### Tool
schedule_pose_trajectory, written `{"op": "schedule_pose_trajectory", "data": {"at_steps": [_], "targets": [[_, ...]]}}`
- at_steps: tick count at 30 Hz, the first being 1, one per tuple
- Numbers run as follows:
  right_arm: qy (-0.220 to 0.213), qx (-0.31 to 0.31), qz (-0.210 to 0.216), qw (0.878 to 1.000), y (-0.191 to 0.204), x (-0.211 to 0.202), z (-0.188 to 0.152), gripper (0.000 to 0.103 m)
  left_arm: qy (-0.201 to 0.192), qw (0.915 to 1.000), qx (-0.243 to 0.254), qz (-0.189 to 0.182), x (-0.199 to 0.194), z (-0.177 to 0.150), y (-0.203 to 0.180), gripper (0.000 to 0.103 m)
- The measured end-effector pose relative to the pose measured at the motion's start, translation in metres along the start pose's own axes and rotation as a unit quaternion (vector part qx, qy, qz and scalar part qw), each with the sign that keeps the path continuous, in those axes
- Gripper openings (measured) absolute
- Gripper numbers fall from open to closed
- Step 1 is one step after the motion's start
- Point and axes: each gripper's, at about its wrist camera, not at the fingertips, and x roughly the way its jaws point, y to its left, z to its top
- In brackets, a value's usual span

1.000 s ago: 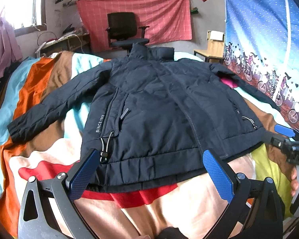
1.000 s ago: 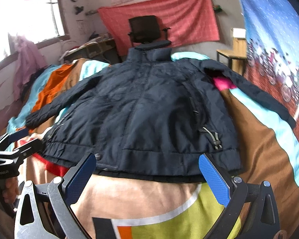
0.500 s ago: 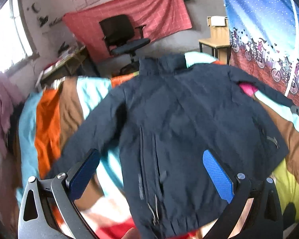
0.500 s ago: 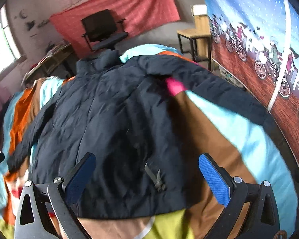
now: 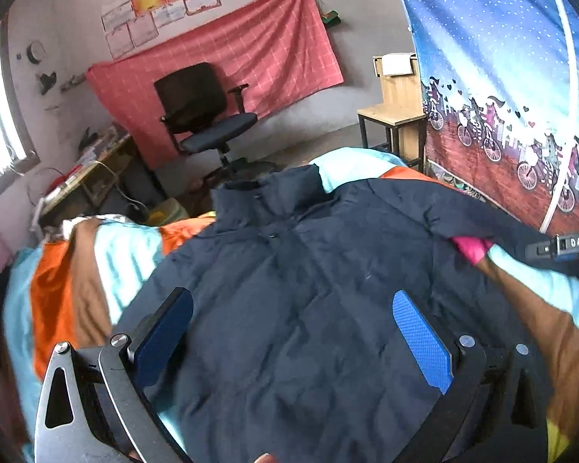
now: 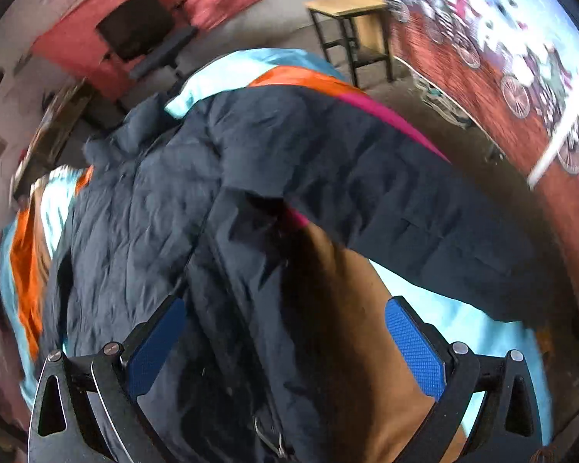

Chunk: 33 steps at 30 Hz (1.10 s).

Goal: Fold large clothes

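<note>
Covering a striped blanket (image 5: 77, 285), navy jacket (image 5: 308, 308); office chair (image 5: 200, 112) beyond.

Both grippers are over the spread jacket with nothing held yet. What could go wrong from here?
1. The right sleeve runs to the bed's edge; a loose pinch might let it slip off.
2. The jacket looks puffy, so open jaws may catch only the top layer.
3. The quilt lies right underneath and could get pinched too.
</note>
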Motion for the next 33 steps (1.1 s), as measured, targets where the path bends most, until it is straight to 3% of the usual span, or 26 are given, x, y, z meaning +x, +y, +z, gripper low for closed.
{"op": "schedule_pose_trajectory", "data": {"at_steps": [3, 5, 7, 11, 15, 21, 24, 26, 27, 30, 33], "targets": [[-0.024, 0.069, 0.037, 0.997, -0.025, 0.01, -0.002, 0.103, -0.013, 0.9994, -0.02, -0.024, 0.03, 0.008, -0.01, 0.102], [-0.027, 0.126, 0.075, 0.989, -0.046, 0.016, -0.006, 0.103, 0.0, 0.9988, -0.025, -0.041, 0.054, 0.013, -0.018, 0.102], [-0.019, 0.189, 0.11, 0.976, -0.068, 0.024, -0.016, 0.103, 0.027, 0.998, -0.032, -0.048, 0.077, 0.02, -0.027, 0.102], [0.006, 0.284, 0.132, 0.95, -0.108, 0.04, -0.029, 0.103, 0.052, 0.9932, -0.072, -0.076, 0.121, 0.034, -0.04, 0.102], [-0.019, 0.36, 0.164, 0.918, -0.147, 0.042, -0.029, 0.103, 0.08, 0.987, -0.102, -0.095, 0.163, 0.049, -0.058, 0.102], [-0.048, 0.41, 0.182, 0.892, -0.182, 0.046, -0.01, 0.103, 0.093, 0.9839, -0.127, -0.084, 0.226, 0.067, -0.08, 0.102], [-0.063, 0.428, 0.178, 0.884, -0.195, 0.047, 0.002, 0.092, 0.1, 0.9835, -0.132, -0.071, 0.259, 0.068, -0.087, 0.102], [-0.068, 0.434, 0.168, 0.883, -0.199, 0.051, 0.002, 0.067, 0.114, 0.9833, -0.125, -0.067, 0.282, 0.064, -0.093, 0.102], [-0.067, 0.438, 0.155, 0.883, -0.204, 0.051, 0.006, 0.059, 0.12, 0.983, -0.122, -0.067, 0.29, 0.062, -0.096, 0.102], [-0.056, 0.434, 0.136, 0.889, -0.205, 0.058, 0.006, 0.044, 0.115, 0.9848, -0.109, -0.071, 0.304, 0.05, -0.104, 0.102], [-0.053, 0.392, 0.12, 0.911, -0.205, 0.053, 0.019, 0.027, 0.097, 0.9875, -0.102, -0.071, 0.308, 0.038, -0.106, 0.102]]}}
